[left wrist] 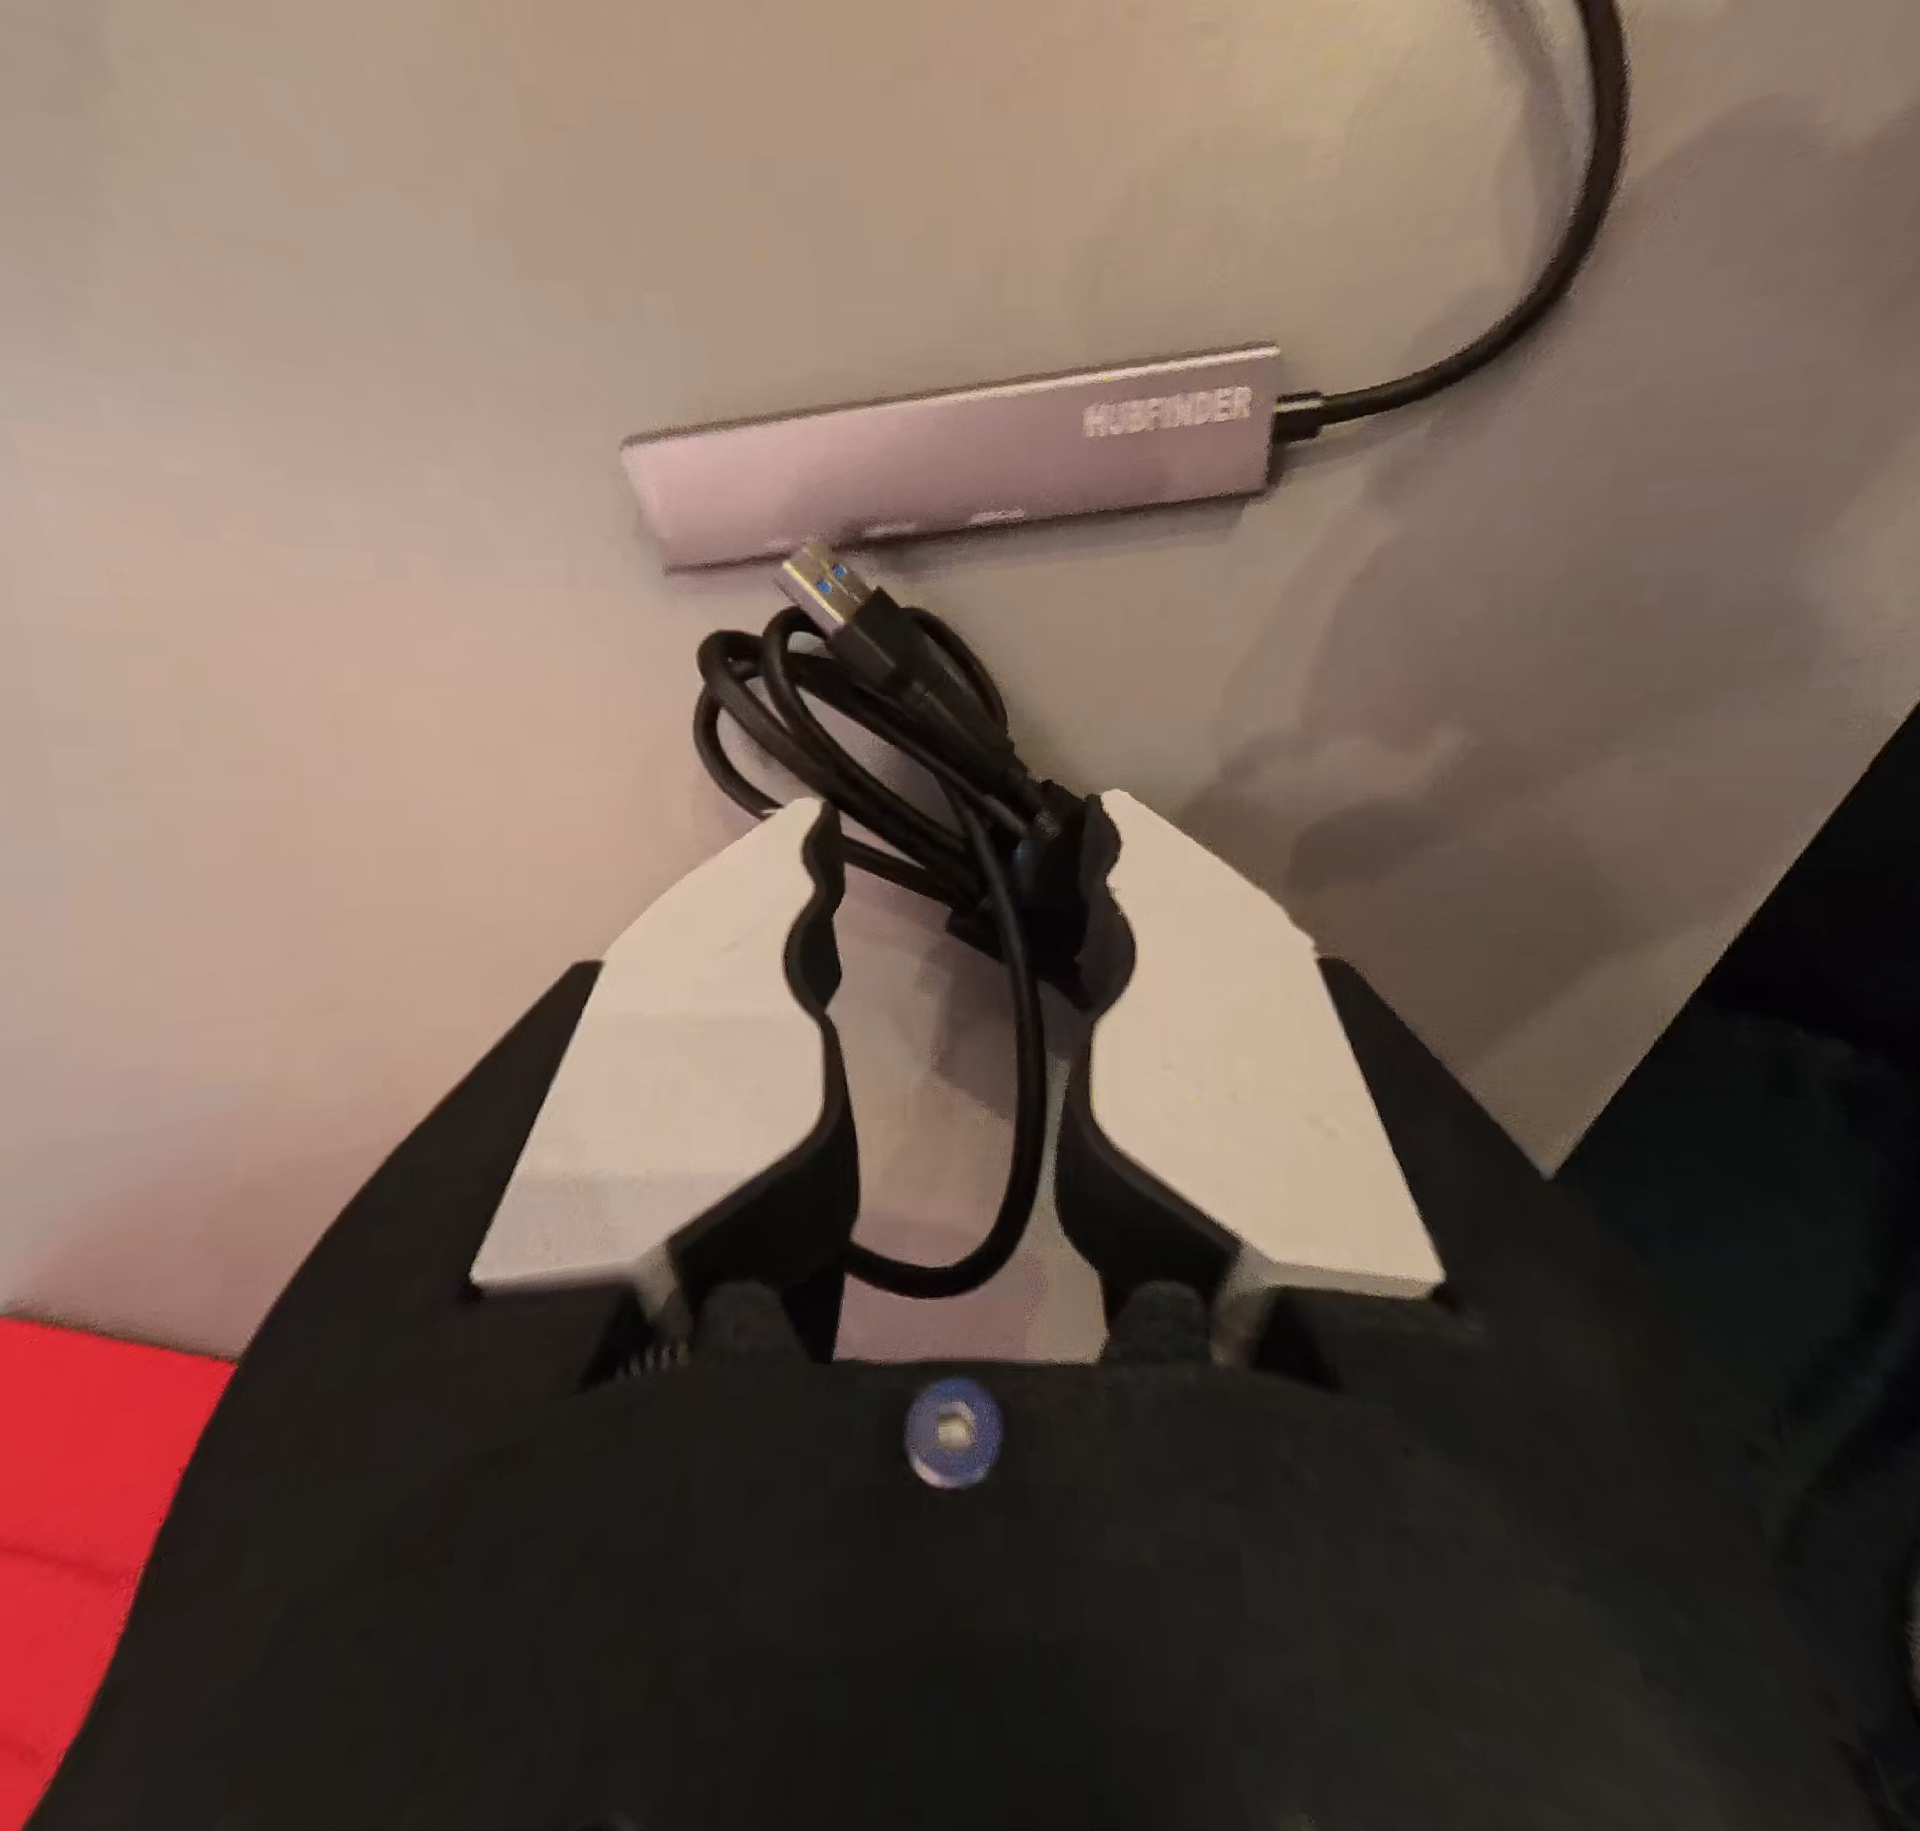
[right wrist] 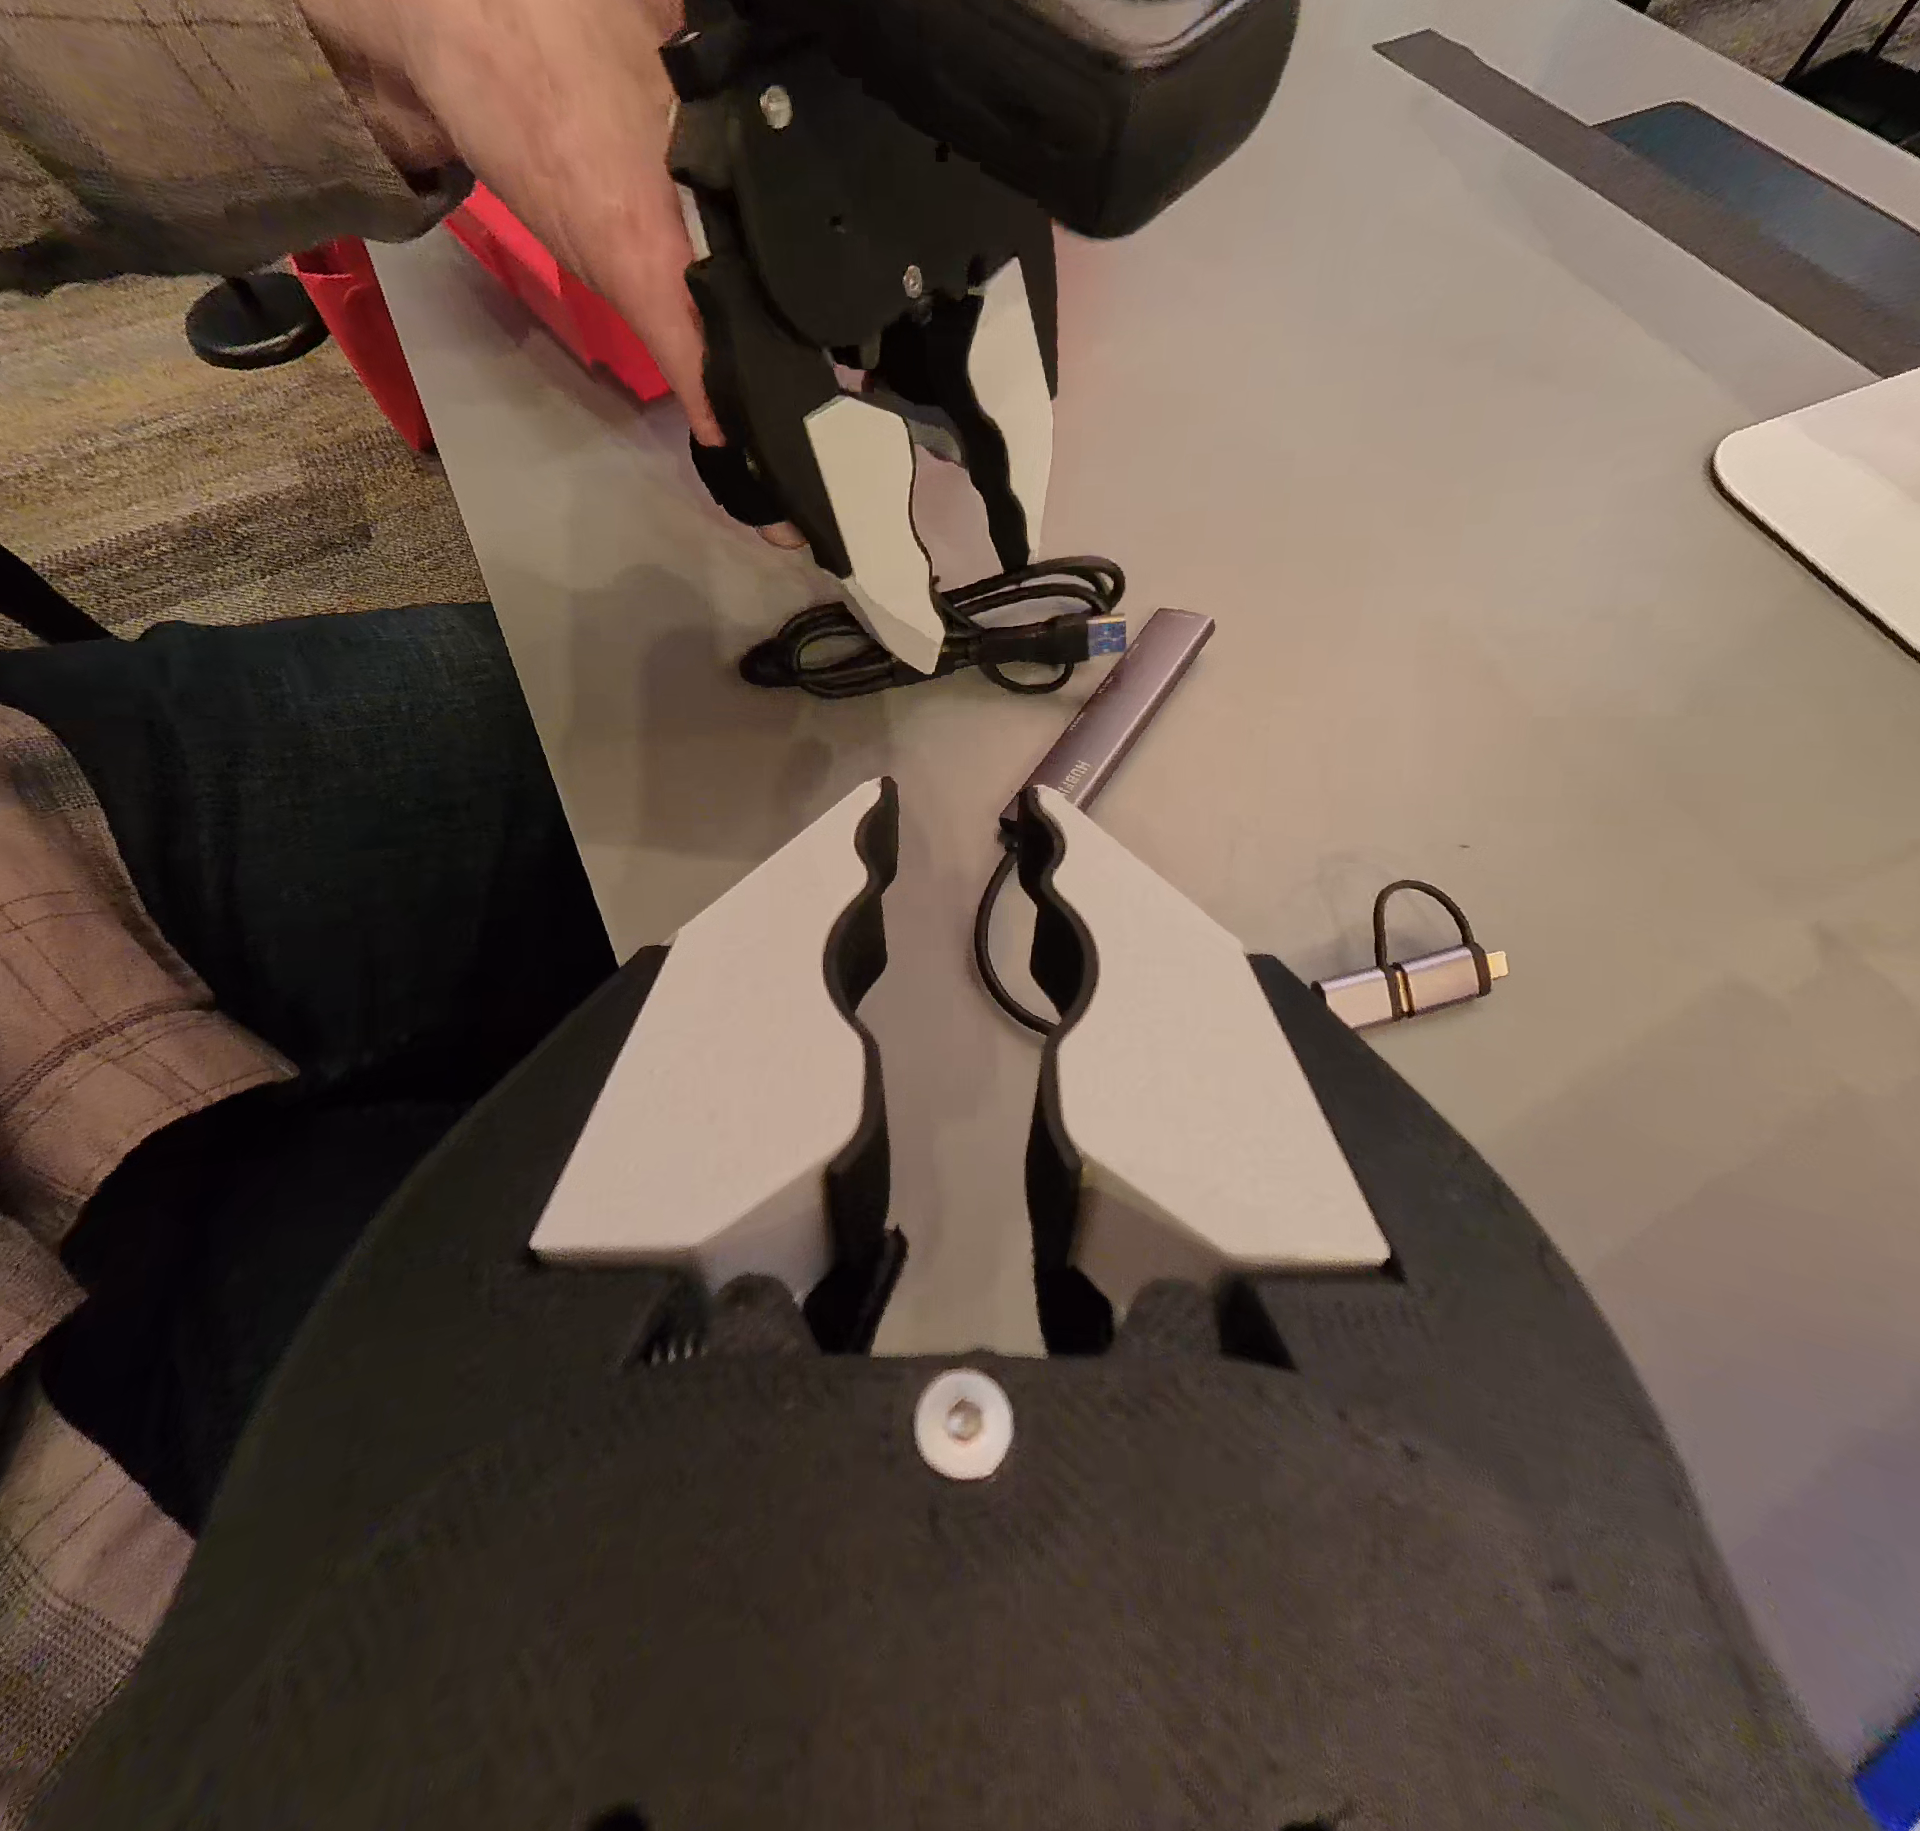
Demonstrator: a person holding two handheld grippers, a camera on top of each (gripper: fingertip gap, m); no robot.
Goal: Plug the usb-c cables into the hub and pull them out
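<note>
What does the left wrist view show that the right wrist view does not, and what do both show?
Only the left wrist view shows the left hand-held gripper from behind, closed around the bundled black cable, its silver plug beside the hub's edge.

Only the right wrist view shows the open right hand-held gripper, a small grey adapter with a black loop, a person's hand and a red object.

Both show the slim grey metal hub and the grey table.

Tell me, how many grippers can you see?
2. The left gripper is over the coiled black cable by the hub; the right gripper is nearest the camera.
</note>
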